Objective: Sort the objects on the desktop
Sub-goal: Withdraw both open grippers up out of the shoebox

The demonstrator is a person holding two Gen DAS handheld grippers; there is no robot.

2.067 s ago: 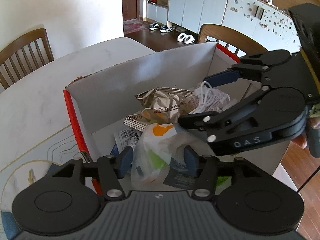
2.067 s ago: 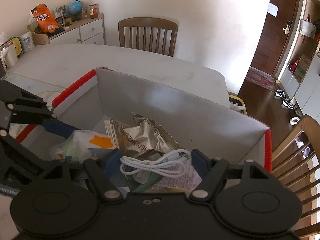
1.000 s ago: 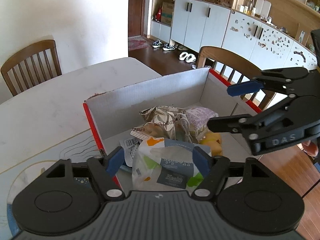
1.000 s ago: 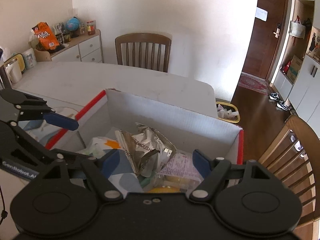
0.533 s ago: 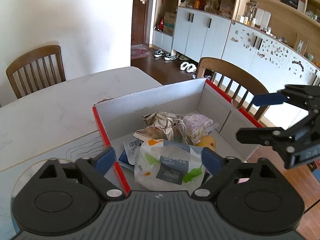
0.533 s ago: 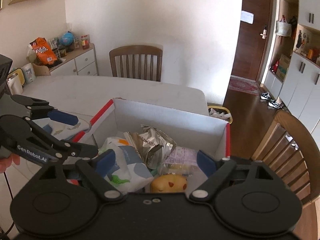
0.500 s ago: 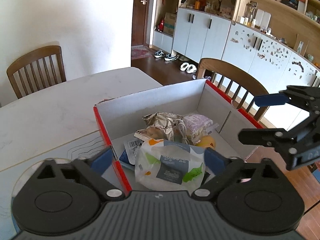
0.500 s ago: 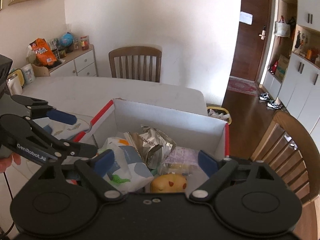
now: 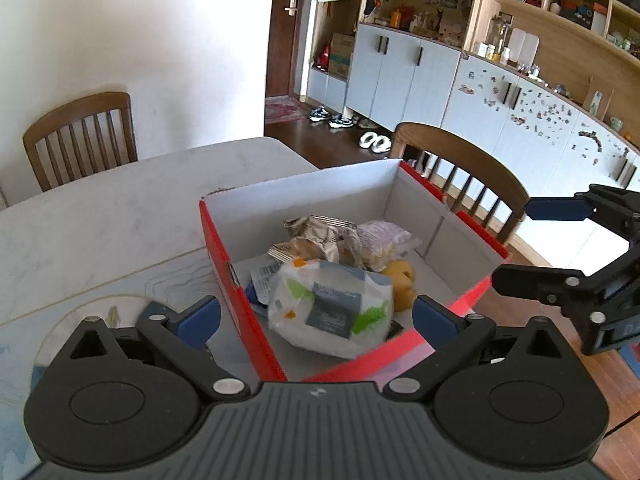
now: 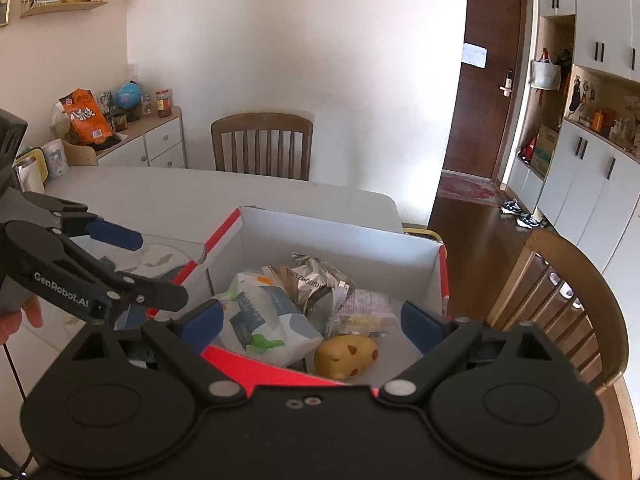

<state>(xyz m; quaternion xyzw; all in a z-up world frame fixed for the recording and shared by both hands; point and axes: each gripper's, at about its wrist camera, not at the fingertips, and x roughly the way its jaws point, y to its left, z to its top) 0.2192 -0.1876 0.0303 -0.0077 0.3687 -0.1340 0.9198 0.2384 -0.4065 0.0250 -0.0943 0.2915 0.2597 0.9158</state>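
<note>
Both grippers are pulled back from the cardboard box (image 9: 304, 188), with plenty of air between them and its red rims. The left gripper (image 9: 316, 316) has its jaws spread as wide as they go, and they've only just finished opening; nothing is between them, the box just shows through the gap. Same for the right gripper (image 10: 310, 320): jaws wide apart, just opened up, holding nothing.

The box sits at the right end of the pale marble surface (image 9: 120, 208), its right wall close to that edge. A wooden chair (image 9: 472, 168) stands just past that edge, so it's tight on that side. To the left and far side the surface is wide open, with another chair (image 10: 262, 144) at the far end.

Inside the box it's a heap: a white snack bag (image 9: 328, 308) with green and grey print on the near side, a crumpled silver foil wrapper (image 10: 320, 280) behind it, a pale pink packet (image 10: 364, 304) to the right, and a yellow squishy toy (image 10: 346, 354) with brown spots in the near right corner. Whatever's under the pile is buried; I only catch a barcode label poking out. The near box wall is cut off behind the gripper bodies in both views.
</note>
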